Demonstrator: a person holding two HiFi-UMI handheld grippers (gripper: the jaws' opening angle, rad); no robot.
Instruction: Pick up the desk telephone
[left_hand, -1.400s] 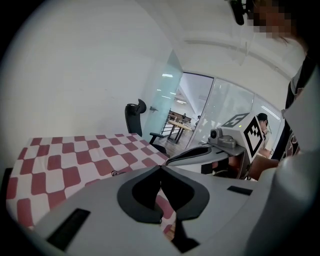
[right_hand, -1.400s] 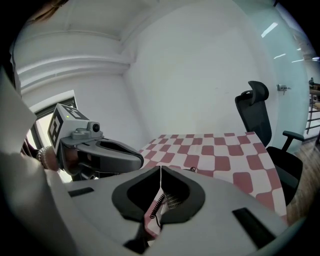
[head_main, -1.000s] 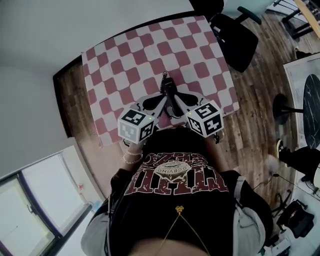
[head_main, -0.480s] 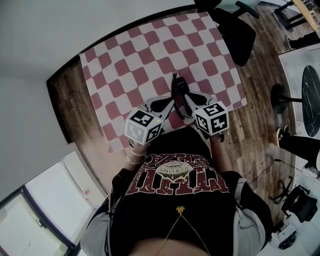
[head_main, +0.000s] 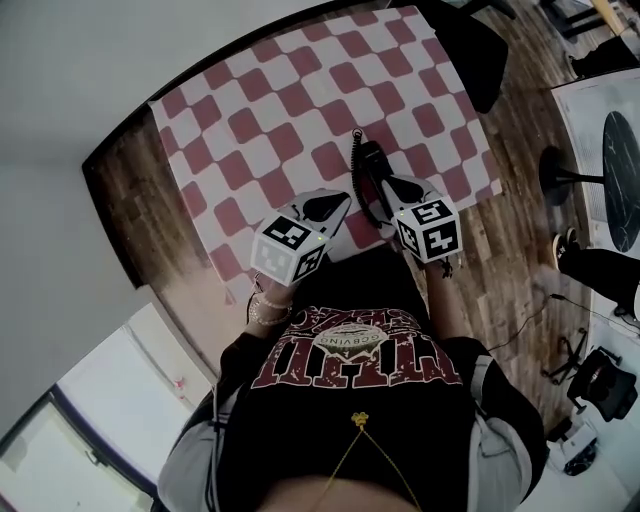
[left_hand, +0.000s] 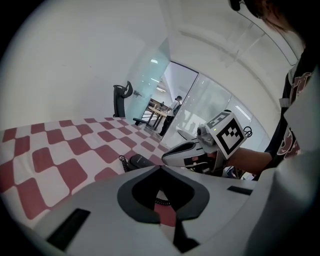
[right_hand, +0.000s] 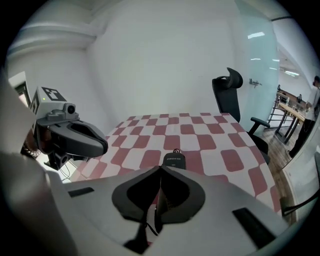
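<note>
The black desk telephone (head_main: 368, 172) lies on the red-and-white checked tablecloth (head_main: 260, 110), its coiled cord (head_main: 355, 137) at the far end. My right gripper (head_main: 384, 186) is shut, its tips just at the phone's near right side. In the right gripper view the phone (right_hand: 174, 160) sits right beyond the closed tips (right_hand: 160, 168). My left gripper (head_main: 340, 201) is shut too, a little to the left of the phone and short of it. Its own view shows the phone (left_hand: 141, 161) and the right gripper (left_hand: 190, 152) ahead of the closed tips (left_hand: 160, 168). Nothing is held.
A black office chair (head_main: 470, 50) stands at the table's far right corner. Wooden floor (head_main: 520, 230) runs past the table's right edge, with a round dark table (head_main: 625, 180) further right. A white wall borders the table's left and far sides.
Both grippers have sunk toward the table and pitched downward. The left one has drawn apart from the right one, to the left.
</note>
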